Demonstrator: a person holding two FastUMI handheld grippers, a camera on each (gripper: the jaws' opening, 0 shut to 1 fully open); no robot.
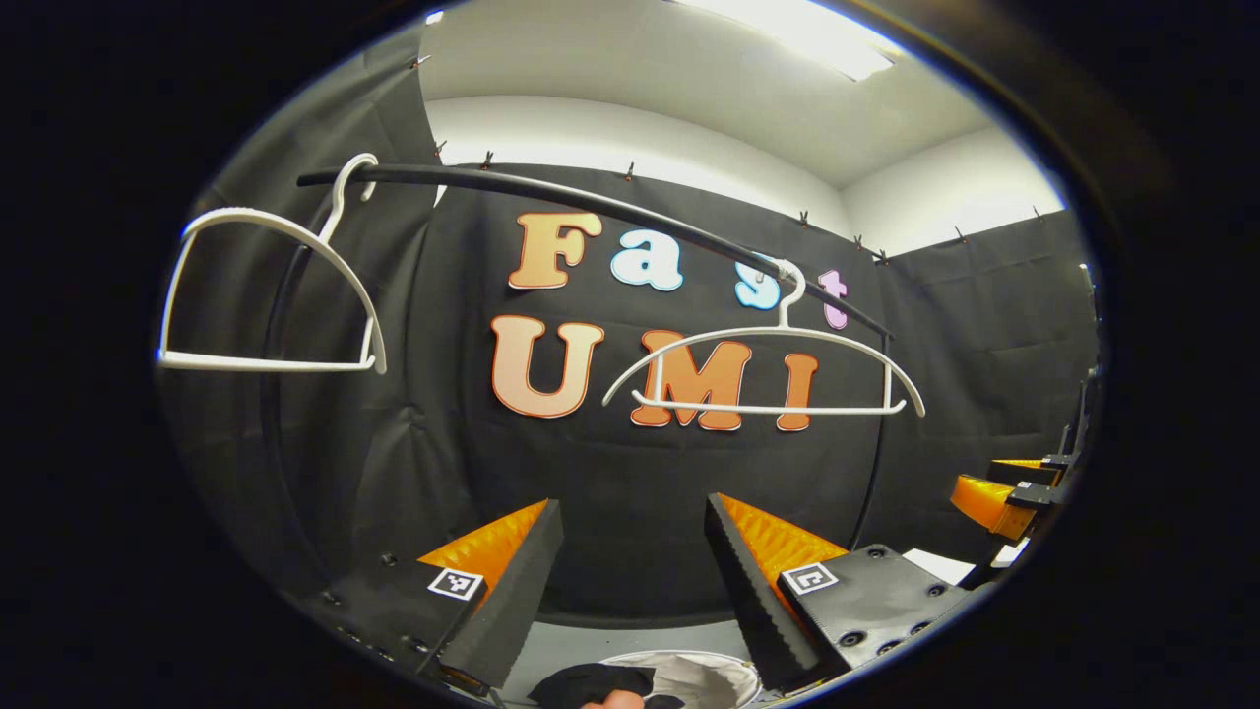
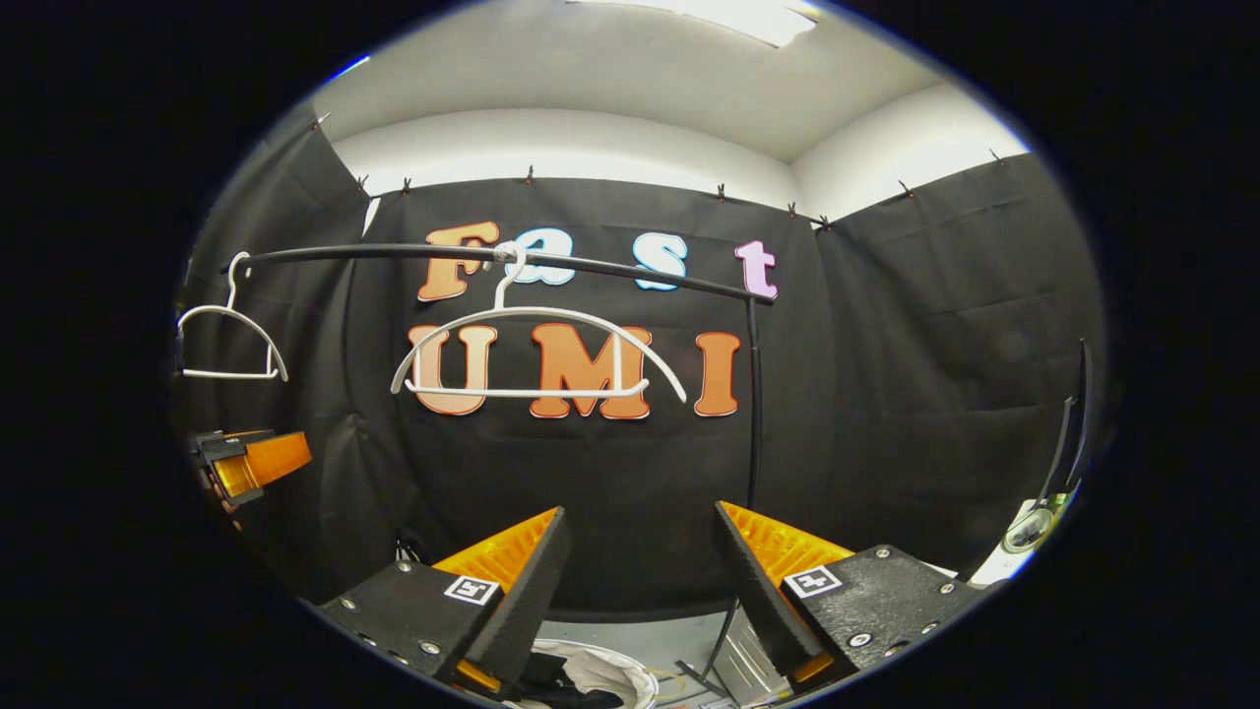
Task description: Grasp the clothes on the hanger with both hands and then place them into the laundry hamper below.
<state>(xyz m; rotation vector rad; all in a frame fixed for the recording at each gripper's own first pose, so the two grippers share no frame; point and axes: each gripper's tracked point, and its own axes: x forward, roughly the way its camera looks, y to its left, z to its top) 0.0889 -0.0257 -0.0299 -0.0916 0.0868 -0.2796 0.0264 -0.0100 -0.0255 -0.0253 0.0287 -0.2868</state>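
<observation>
Clothes (image 1: 591,681) lie in hamper (image 1: 704,675) below; left claw (image 1: 630,581) and right claw (image 2: 640,581) level, spread, empty.

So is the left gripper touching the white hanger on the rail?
Apart. In the left gripper view, the left gripper is open, and the hanger hangs bare above it.

1. Black cloth wall (image 2: 886,394) covers the booth's back and sides, clipped along its top edge.
2. White wall (image 2: 591,148) shows above the cloth.
3. Ceiling light (image 1: 797,34) glows at 12 o'clock.
4. Pale floor (image 2: 669,630) lies at 6 o'clock.
</observation>
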